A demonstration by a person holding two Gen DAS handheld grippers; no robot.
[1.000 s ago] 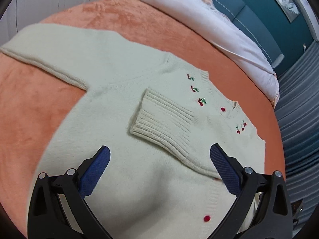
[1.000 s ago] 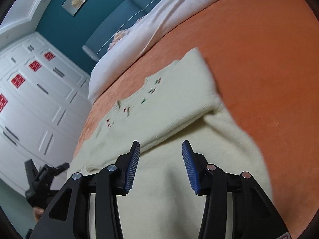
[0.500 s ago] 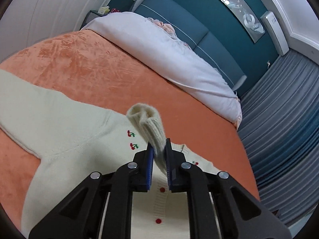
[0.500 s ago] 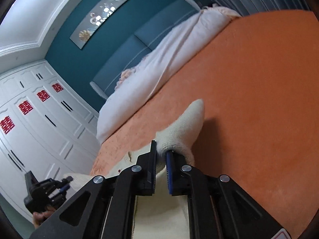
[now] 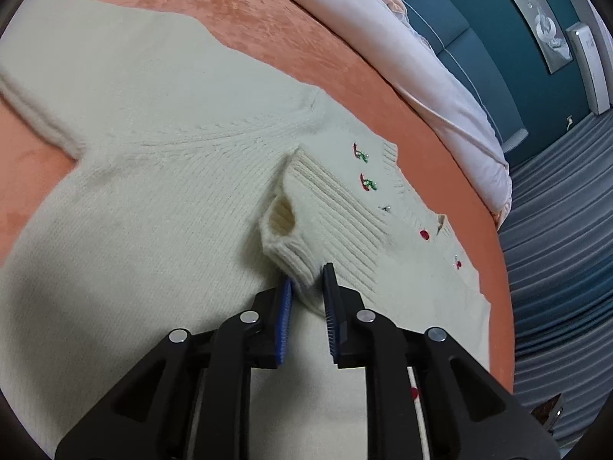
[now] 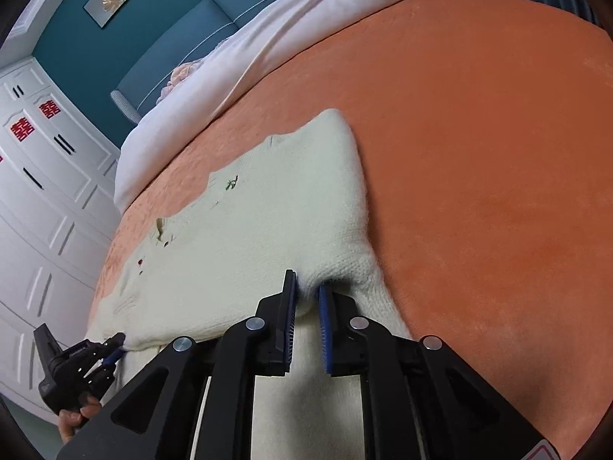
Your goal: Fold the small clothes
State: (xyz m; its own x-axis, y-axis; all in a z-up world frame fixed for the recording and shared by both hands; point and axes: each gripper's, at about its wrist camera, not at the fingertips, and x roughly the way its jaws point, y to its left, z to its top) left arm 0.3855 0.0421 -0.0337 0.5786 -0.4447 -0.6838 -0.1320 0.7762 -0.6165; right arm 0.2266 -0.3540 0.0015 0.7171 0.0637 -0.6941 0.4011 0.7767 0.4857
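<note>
The cream knitted cherry-embroidered cardigan [image 5: 161,207] lay on the orange velvety bed [image 6: 479,153]. Half a second earlier both sleeve pinches were raised; now lowered, the left gripper [image 5: 308,287] clamped the ribbed cuff [image 5: 306,222] at twelve o'clock, the right gripper [image 6: 306,291] clamped the sleeve fold: sleeve nearly placed.

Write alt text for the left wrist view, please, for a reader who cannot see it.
The left gripper pinches the ribbed cuff of a sleeve folded across a cream cardigan with cherry embroidery, spread on an orange bedspread. The other sleeve lies stretched out flat.
</note>
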